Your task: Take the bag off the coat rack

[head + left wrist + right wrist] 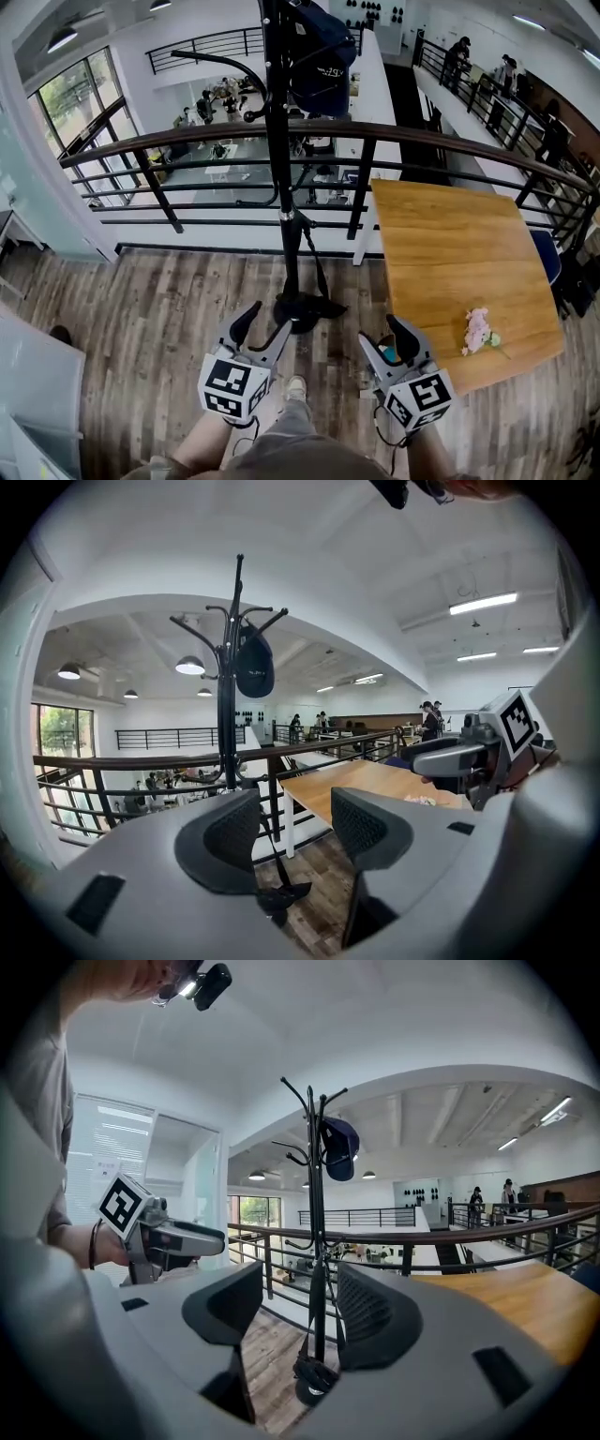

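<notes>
A black coat rack (278,169) stands on the wood floor just ahead of me, by the railing. A dark navy bag (321,58) hangs from a hook near its top, and a black strap (315,264) trails down beside the pole to the base. My left gripper (265,328) is low, near the base and far below the bag, open and empty. My right gripper (386,345) is beside it, also open and empty. In the left gripper view the bag (253,666) hangs high above the open left gripper (295,832). The right gripper view shows the bag (339,1147) above the open right gripper (300,1312).
A black railing with a brown handrail (394,133) runs right behind the rack, with a drop to a lower floor beyond it. A wooden table (459,253) stands to the right, with a small pink flower bunch (478,330) near its front edge. My shoe (295,386) is between the grippers.
</notes>
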Available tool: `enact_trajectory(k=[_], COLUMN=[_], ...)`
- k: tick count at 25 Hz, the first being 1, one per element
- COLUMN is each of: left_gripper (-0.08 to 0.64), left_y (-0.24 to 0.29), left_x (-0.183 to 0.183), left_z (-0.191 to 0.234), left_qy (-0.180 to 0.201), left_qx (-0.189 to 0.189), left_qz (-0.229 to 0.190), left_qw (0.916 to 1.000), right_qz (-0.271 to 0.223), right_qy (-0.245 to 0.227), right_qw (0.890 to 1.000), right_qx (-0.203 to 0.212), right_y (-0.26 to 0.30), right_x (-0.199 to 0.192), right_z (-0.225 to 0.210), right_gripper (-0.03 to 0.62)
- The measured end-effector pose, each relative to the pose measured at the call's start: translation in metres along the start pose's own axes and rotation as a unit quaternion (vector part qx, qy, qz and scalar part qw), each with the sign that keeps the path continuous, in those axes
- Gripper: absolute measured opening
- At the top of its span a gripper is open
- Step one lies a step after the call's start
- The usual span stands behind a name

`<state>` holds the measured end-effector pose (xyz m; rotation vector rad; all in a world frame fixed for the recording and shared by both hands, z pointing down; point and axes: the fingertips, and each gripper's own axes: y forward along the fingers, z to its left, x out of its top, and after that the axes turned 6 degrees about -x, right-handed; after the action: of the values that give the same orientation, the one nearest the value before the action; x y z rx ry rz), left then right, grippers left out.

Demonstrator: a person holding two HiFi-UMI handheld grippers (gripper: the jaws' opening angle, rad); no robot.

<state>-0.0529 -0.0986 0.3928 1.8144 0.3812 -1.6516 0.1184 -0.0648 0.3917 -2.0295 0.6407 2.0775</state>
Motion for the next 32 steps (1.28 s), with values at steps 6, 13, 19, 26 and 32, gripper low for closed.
enact_trajectory(k=[6,13,19,26,32], left_gripper=[0.247,0.247,0.245,0.245,0.245], left_y=[0.061,0.124,0.166,0.204,0.232], left_x=[-0.007,-0.019,-0.045,-0.083,-0.118], left_z=[0.060,0.107,0.124,0.142,0.148], left_qy=[-0.002,-0.002,-0.019,-0.047,-0.068], left_qx=[-0.021,-0.044,-0.042,-0.037,-0.041], left_qz=[0.032,0.056,0.078,0.109,0.126], left_qw=[0.9993,0.9975,0.9959,0.9922,0.9889], right_qz=[0.030,0.057,0.093,0.106,0.126], right_qy=[0.012,0.011,0.005,-0.004,-0.020], right_qw=[0.999,0.998,0.995,0.992,0.988], right_qx=[0.000,0.000,0.020,0.065,0.089], right_y=[0.093,0.178,0.230,0.284,0.323], right_x=[-0.007,-0.022,-0.059,-0.092,-0.132], right_z=[-0.012,-0.030,-0.044,-0.049,-0.047], right_gripper=[0.261,0.261,0.261,0.250,0.225])
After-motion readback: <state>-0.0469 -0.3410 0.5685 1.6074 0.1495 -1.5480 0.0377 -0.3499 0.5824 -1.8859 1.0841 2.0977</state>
